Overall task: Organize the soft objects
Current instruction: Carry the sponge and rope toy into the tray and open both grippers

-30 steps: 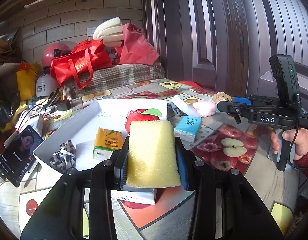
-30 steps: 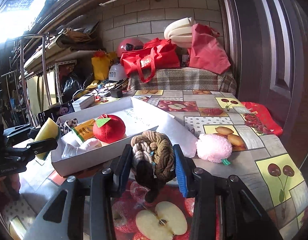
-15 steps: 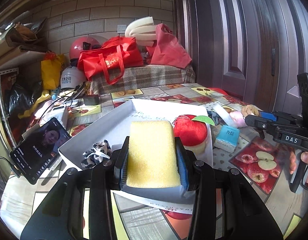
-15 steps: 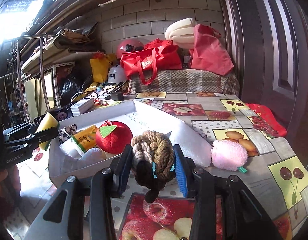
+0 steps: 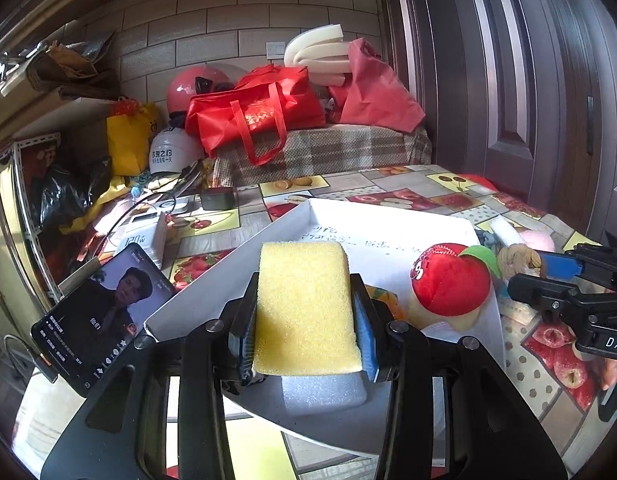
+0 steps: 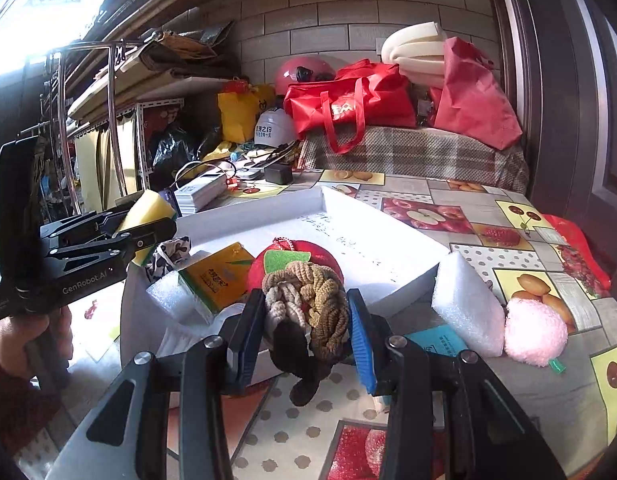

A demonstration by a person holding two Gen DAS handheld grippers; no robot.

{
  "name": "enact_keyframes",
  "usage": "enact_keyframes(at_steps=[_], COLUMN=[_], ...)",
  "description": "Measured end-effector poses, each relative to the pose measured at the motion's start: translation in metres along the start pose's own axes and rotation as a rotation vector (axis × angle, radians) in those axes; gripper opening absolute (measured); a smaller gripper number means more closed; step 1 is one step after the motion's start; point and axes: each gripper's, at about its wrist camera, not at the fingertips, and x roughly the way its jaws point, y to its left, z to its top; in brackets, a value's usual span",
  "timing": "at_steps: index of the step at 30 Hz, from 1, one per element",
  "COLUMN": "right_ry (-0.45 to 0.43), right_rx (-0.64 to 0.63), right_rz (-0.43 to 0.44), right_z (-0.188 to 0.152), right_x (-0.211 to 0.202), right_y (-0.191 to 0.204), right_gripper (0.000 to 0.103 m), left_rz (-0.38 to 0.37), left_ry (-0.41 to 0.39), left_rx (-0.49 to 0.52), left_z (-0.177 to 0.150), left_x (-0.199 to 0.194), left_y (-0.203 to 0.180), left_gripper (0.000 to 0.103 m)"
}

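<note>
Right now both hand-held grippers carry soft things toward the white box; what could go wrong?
The yellow sponge is squeezed only at its sides, so it may spring out. The braided rope toy hangs low and could catch the white box rim. The crowded near end, around the red plush apple, leaves little room.

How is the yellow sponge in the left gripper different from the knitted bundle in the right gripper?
The yellow sponge is a flat, plain yellow block; the knitted bundle is a lumpy twist of tan, cream and dark brown. The sponge hangs above the white tray; the bundle hangs outside its near wall. Both are soft and clamped between gripper pads.
</note>
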Motion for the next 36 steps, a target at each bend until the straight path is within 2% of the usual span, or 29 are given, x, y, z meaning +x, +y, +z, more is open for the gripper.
enact_keyframes(at_steps=[7,14,28,35,36], right_ry=[0.061,0.089,0.067,0.074,0.069], right_rx=[0.038,0.067,0.076,0.094,0.090], right_rz=[0.048,0.044,-0.072,-0.086,-0.093], right_z=[0.009,0.018,0.040,0.040,0.041], right_x=[0.028,0.051,0.087,0.088,0.087], right_y=[0.006,0.009,0.001,-0.003,-0.002], right_gripper=[0.040,0.040,0.040,0.043,0.047], left_rz=[-0.005,0.007,0.016,0.051,0.061], left_ry=[0.007,0.018,0.042,0.060,0.056], left_rx=[-0.046,-0.072,-0.136,-0.077,-0.065], left_z=[0.008,0.014,0.019,0.020,0.020], left_x=[0.018,0.034,0.053,0.058,0.057], left_y=[0.010,0.019,0.034,0.022,0.020], left_gripper=[0.040,0.040,0.040,0.041,0.043])
